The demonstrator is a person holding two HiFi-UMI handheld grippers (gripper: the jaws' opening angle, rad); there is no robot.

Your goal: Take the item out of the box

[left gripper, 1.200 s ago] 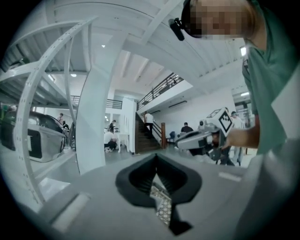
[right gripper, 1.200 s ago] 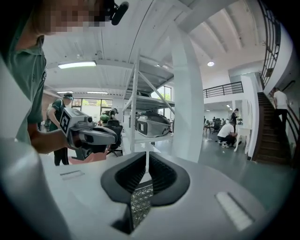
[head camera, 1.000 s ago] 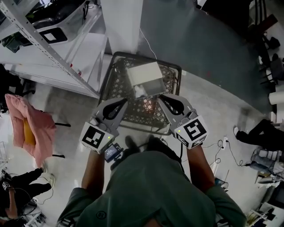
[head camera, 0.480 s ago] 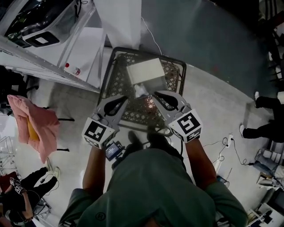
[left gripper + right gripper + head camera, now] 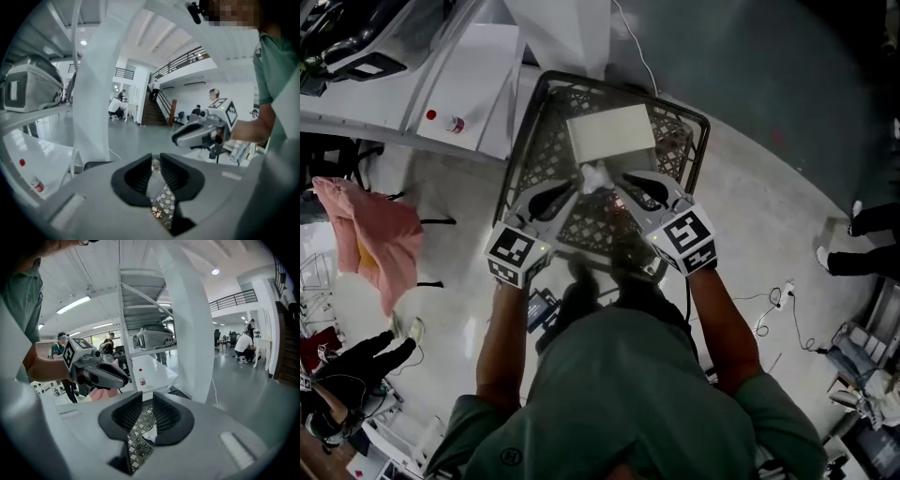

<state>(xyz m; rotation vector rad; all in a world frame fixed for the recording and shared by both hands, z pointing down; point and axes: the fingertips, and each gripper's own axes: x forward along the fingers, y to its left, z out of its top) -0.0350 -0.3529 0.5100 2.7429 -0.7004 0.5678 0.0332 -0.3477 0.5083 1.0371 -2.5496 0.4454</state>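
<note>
Large industrial hall with metal shelving (image 5: 143, 284), staircase (image 5: 157, 108), mezzanine (image 5: 183, 61).

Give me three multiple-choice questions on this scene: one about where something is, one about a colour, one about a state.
1. Where is the white box? A in the black lattice crate; B on the shelf; C on the bare floor.
2. What colour is the cloth at the person's left? A blue; B pink; C green.
3. How does the crate stand? A upside down; B lidded; C upright, top open.
Answers: A, the box sits inside the crate; B, the cloth is pink; C, its inside shows from above.
</note>
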